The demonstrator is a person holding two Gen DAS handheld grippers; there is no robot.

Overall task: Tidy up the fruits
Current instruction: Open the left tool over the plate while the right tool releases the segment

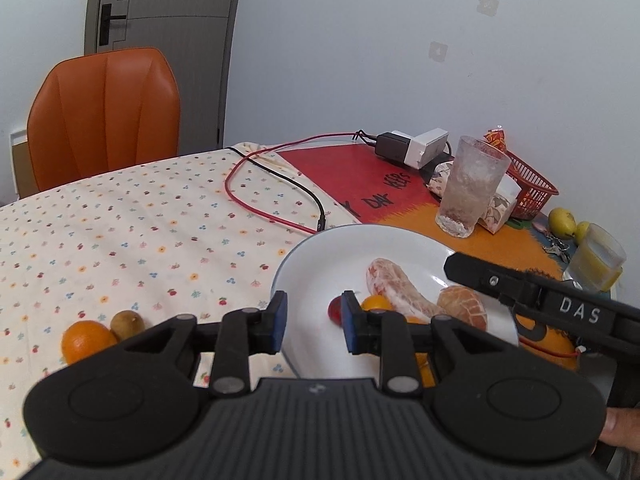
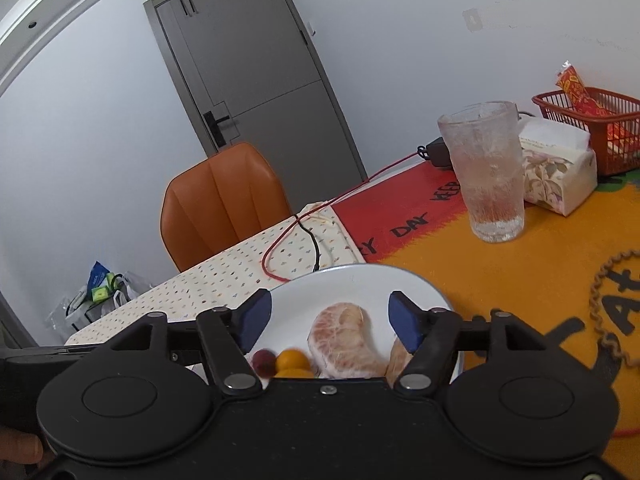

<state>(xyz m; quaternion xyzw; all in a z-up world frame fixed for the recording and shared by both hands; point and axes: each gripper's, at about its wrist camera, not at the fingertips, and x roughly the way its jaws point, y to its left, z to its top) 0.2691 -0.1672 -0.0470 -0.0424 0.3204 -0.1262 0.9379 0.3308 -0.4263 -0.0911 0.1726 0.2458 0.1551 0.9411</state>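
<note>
A white plate (image 1: 332, 248) holds a peeled pomelo wedge (image 1: 394, 286), a peeled orange (image 1: 464, 306), a small yellow fruit (image 1: 375, 302) and a small red fruit (image 1: 335, 309). My left gripper (image 1: 314, 322) is open and empty above the plate's near left rim. An orange (image 1: 86, 340) and a brown kiwi (image 1: 127, 323) lie on the floral cloth to its left. My right gripper (image 2: 329, 322) is open and empty over the plate (image 2: 360, 280), above the pomelo wedge (image 2: 344, 334). Its body (image 1: 560, 308) crosses the left wrist view at right.
A frosted glass (image 1: 468, 184), a tissue pack (image 2: 556, 172), a red basket (image 2: 592, 128), a charger with red and black cables (image 1: 400, 148) and yellow fruits (image 1: 562, 220) stand at the back right. An orange chair (image 1: 104, 116) is behind the table.
</note>
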